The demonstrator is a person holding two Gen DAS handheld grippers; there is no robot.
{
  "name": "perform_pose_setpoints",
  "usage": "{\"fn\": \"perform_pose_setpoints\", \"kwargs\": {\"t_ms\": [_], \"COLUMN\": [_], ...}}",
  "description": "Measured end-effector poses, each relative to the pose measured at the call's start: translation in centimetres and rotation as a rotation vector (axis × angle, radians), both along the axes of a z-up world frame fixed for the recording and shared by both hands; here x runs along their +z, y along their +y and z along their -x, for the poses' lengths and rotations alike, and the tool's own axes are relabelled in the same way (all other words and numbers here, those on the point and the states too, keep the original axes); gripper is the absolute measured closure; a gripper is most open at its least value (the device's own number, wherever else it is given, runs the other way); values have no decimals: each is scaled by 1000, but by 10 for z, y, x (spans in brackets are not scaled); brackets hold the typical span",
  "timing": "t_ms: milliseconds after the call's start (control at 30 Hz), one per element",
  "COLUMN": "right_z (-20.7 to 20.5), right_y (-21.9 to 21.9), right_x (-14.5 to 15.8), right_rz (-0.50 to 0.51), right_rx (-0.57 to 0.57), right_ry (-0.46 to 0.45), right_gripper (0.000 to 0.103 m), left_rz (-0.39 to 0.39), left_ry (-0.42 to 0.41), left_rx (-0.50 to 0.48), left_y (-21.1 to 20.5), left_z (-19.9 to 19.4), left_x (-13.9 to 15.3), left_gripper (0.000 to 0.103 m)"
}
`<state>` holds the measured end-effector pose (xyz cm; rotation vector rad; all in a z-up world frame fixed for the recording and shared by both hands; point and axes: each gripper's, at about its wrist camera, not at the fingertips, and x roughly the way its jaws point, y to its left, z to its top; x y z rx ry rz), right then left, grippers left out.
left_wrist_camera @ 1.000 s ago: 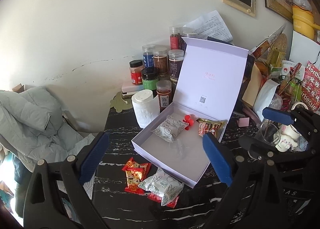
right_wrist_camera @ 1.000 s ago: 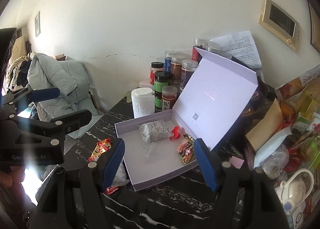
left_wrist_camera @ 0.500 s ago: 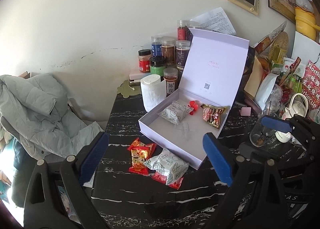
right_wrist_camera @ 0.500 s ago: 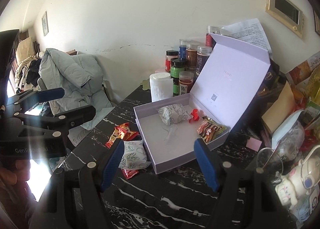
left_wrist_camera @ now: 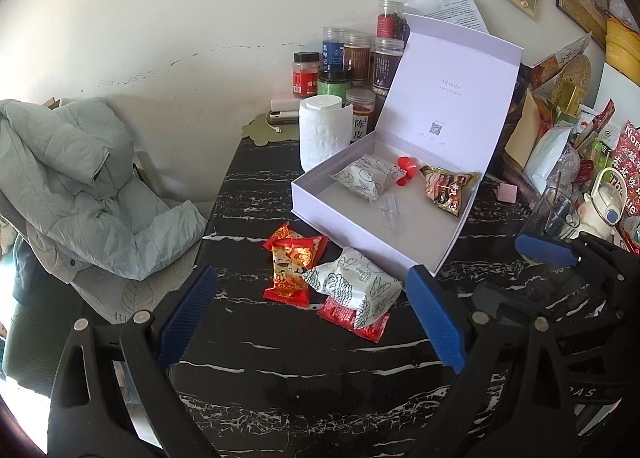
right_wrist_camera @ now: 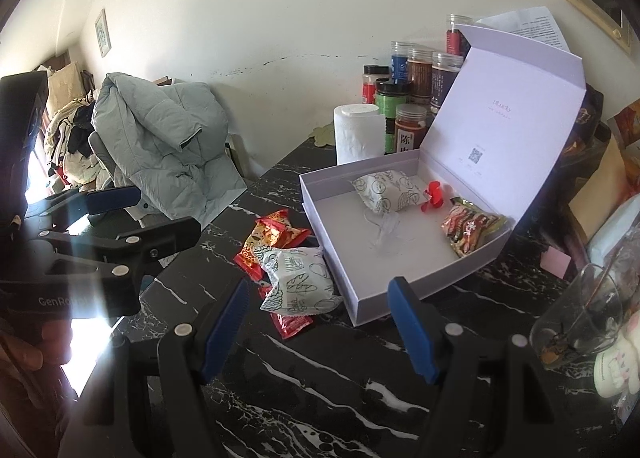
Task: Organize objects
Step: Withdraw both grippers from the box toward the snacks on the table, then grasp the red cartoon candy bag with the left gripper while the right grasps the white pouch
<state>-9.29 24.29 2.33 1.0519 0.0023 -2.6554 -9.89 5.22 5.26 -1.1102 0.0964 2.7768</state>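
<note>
Left wrist view.
- My left gripper (left_wrist_camera: 316,314): jaws wide apart, nothing between the pads, above the table (left_wrist_camera: 304,378).
- Loose packets, just short of the fingertips: white packet (left_wrist_camera: 354,286) lying over a red packet (left_wrist_camera: 354,318); gold-red packet (left_wrist_camera: 292,262) beside them.
- Box (left_wrist_camera: 360,242): lid up, near wall just beyond the pile. Already inside: one white packet, a small red piece, a brown packet.
- Step, as I judge it: take the white packet first, since it lies on top. I would straddle its puffed middle, not a crimped end.
- Room: bare table left of and in front of the pile. The box wall crowds the right finger (left_wrist_camera: 436,322).

Right wrist view.
- My right gripper (right_wrist_camera: 320,322): jaws well apart, empty, nose toward the box's near corner.
- Left gripper sits at the far left, partly lost in glare.
- Edges: the table edge drops off left toward a jacket (right_wrist_camera: 164,146); a glass (right_wrist_camera: 580,318) stands close on the right.
- Open floor inside the box lies at its near end; I would lift over the wall, not drag.
</note>
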Motion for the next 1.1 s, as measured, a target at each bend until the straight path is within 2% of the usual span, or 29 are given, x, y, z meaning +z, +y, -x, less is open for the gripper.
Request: {"fn": "perform_pose_setpoints", "kwargs": {"t_ms": [633,1100], "right_z": [42,90], "right_y": [-35,-63], "right_x": [-66,-101], "right_rz": [21,-60], "right_rx": [122,165], "right_ry": [-80,-132], "right_gripper": [30,30], "left_rz": [16,30], "left_ry": [-119,-166], "left_rx": [40,55], "left_y": [-28,-52], "left_z": [31,68], "left_x": [-68,-104], "left_gripper": [8,8]}}
